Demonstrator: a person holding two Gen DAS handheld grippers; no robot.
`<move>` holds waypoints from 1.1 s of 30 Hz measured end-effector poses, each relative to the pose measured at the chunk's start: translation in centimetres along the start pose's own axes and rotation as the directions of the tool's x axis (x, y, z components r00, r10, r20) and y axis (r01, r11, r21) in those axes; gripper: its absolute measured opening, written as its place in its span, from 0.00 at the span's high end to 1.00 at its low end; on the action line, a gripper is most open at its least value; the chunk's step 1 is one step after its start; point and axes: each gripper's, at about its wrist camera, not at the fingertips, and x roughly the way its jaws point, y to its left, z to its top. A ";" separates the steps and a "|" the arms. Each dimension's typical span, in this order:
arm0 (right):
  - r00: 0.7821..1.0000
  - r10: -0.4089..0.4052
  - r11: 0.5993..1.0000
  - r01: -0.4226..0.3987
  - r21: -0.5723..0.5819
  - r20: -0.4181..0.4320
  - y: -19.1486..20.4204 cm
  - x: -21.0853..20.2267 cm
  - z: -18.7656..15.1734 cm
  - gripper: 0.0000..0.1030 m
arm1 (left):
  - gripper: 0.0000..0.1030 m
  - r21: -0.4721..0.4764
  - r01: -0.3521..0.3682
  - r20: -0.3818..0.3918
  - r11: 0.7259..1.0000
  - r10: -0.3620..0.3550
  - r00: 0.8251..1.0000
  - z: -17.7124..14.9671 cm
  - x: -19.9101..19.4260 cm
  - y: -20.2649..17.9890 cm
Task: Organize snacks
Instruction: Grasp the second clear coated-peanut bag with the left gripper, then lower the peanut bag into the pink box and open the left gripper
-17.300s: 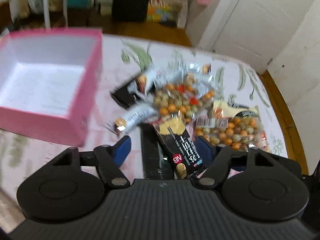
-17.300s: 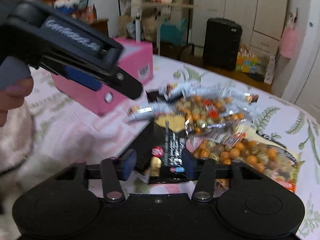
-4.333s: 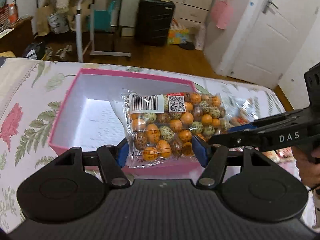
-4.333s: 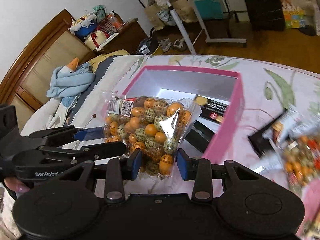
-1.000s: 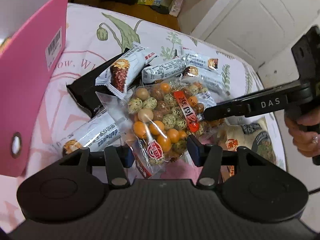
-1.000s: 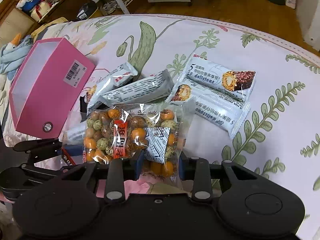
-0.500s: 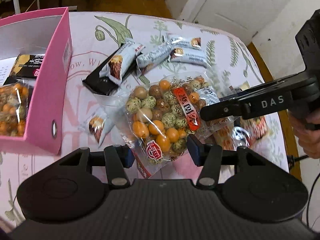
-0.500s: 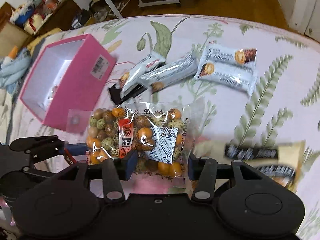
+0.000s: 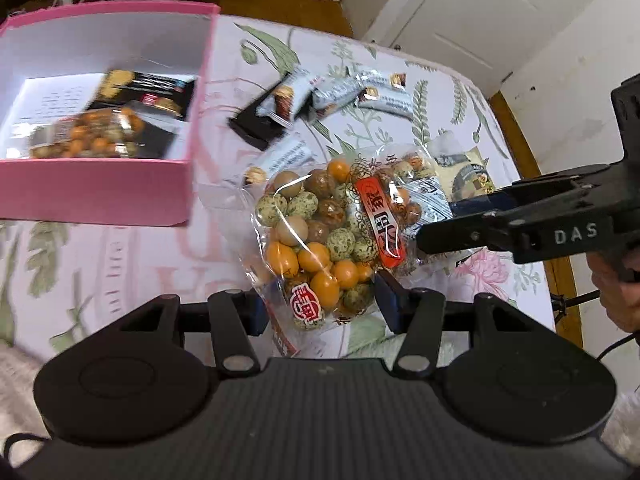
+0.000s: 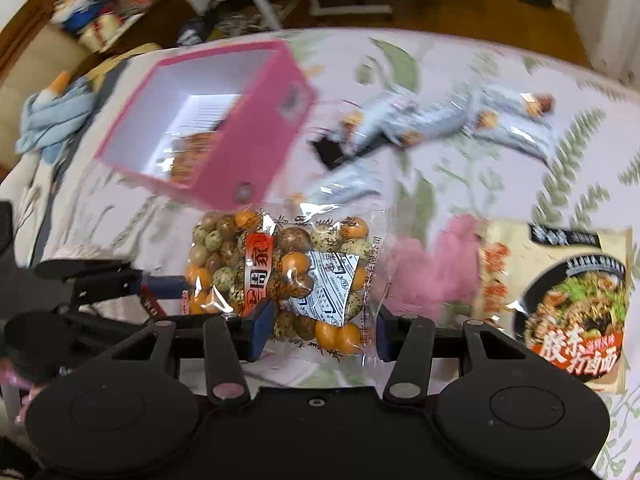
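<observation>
Both grippers hold one clear bag of coated nuts (image 9: 332,240), lifted above the floral bedspread. My left gripper (image 9: 318,304) is shut on the bag's lower end. My right gripper (image 10: 318,334) is shut on its other end and shows in the left wrist view (image 9: 452,232) at the right. The bag also shows in the right wrist view (image 10: 288,276). The pink box (image 9: 104,188) lies to the left and holds another nut bag (image 9: 92,136) and a black and yellow packet (image 9: 148,90).
Several white snack bars (image 9: 340,90) and a black packet (image 9: 256,126) lie on the bed beyond the bag. A noodle packet (image 10: 560,304) lies at the right. The bed's wooden edge (image 9: 516,136) runs along the right.
Both grippers have carried the nut bag up and toward the pink box. More of the box's inside shows in both views now.
</observation>
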 end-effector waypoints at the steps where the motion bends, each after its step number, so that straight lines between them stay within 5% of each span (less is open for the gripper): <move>1: 1.000 0.013 1.000 -0.013 -0.014 0.002 0.7 -0.3 0.2 0.45 | 0.50 -0.003 0.001 0.007 1.000 -0.001 1.000 -0.1 -1.0 0.5; 5: 0.998 0.054 0.994 -0.052 -0.092 0.018 3.7 -0.8 1.5 0.49 | 0.50 -0.016 -0.027 0.052 1.000 0.028 0.998 0.3 -4.5 2.5; 10: 0.993 0.113 0.986 -0.108 -0.126 0.034 5.9 0.6 4.4 0.72 | 0.50 -0.035 -0.109 0.126 0.993 0.112 0.986 1.8 -7.3 5.9; 19: 0.986 0.132 0.982 -0.116 -0.151 0.098 8.4 6.5 11.7 0.72 | 0.49 -0.089 -0.227 0.210 0.970 0.241 0.948 7.6 -7.0 12.2; 27: 0.994 0.076 0.988 -0.064 -0.140 0.084 9.8 12.8 16.6 0.72 | 0.46 -0.100 -0.285 0.183 0.953 0.300 0.936 12.1 -2.9 17.6; 33: 0.994 -0.048 0.973 0.070 -0.221 0.100 10.8 15.9 18.4 0.66 | 0.45 -0.110 -0.262 0.187 0.959 0.279 0.942 13.7 0.2 20.1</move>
